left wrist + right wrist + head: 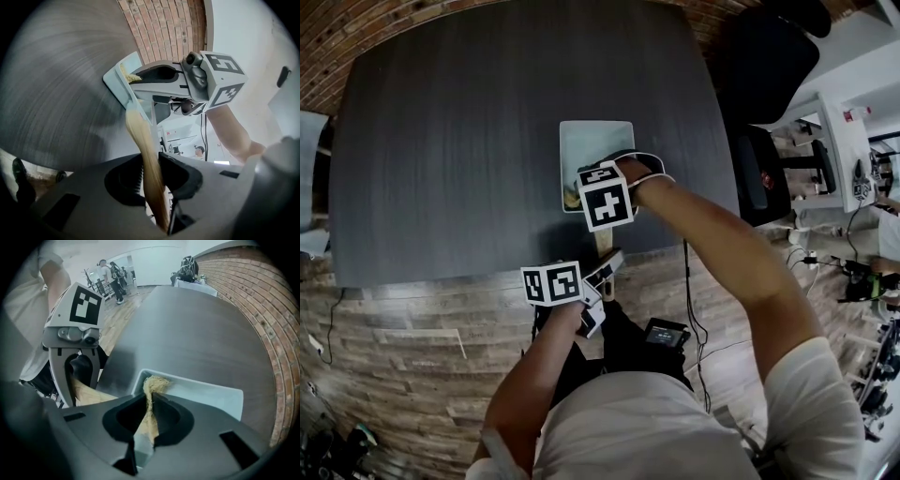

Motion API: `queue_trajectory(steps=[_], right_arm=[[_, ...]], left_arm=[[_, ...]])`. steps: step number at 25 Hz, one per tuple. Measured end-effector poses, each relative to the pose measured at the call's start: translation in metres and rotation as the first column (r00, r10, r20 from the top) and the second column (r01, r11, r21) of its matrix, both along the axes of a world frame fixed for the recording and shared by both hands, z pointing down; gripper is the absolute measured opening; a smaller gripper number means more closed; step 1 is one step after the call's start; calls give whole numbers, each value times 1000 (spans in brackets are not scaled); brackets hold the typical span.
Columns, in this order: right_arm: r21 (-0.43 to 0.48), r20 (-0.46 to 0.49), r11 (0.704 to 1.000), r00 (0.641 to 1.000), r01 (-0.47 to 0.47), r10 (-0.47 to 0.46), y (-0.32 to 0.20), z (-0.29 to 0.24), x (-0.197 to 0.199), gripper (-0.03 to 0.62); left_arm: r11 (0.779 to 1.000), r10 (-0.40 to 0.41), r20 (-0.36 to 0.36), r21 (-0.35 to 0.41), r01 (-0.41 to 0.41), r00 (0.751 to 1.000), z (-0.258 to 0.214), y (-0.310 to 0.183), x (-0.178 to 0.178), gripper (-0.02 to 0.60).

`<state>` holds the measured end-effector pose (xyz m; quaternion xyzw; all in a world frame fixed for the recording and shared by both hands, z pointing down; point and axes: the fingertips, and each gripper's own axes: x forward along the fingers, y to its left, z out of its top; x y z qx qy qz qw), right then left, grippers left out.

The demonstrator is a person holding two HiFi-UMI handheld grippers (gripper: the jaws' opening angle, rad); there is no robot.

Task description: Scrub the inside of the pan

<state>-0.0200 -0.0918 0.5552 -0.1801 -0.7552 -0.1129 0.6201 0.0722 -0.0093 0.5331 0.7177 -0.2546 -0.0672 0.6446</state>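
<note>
Presently, on view from where I stand: one dark, wood-grained table (469, 141), rounded at the corners, with a brick wall (262, 301) along its far side and plank floor (412, 337) at its near side. Item one, a pale rectangular pan (598, 145), shallow, set just inside the middle of the table's near edge, its long side running away from the person. Its wooden handle (146, 140) sticks out past that edge, over the plank floor. Item two, the left gripper (151, 161), held close to level off the near edge, jaws pinched onto the wooden handle from both sides, the handle running straight between them towards the pan. Item three, the right gripper (151, 394), pointed steeply down over the near end of the pan, jaws pressed together on a tan, fibrous scrubber (154, 380). The scrubber's frayed tuft pokes out beyond the fingertips and sits in the pan's near left corner, against the inside wall; whether it bears on the bottom I cannot tell. Remainder of the pan's inside shows bare and pale. Item four, a black office chair (764, 56) off the table's far right corner, well apart from the pan and both grippers.
</note>
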Motion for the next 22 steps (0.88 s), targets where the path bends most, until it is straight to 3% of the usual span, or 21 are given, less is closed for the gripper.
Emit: queue_trajectory(steps=[5,10,14,22], right_arm=[[-164,-39,983,996,-86,81,5,-3,1,51],[-350,-79,905,970,-241,228,10,-4,2,49],[-404,-81,868,957,-287,279,12,-9,3,48],[-475,16,839,951,-264,308,17,-45,-5,49]], left_arm=[[1000,1,-1,-3,-1,1000,0,3,-4,86],[1000,5,-2,-3,-5,1000,0,7,-6,86],[1000,6,-1,-2,-6,1000,0,8,-7,86],[1000,-5,2,-13,5,1000,1,8,-10,83]])
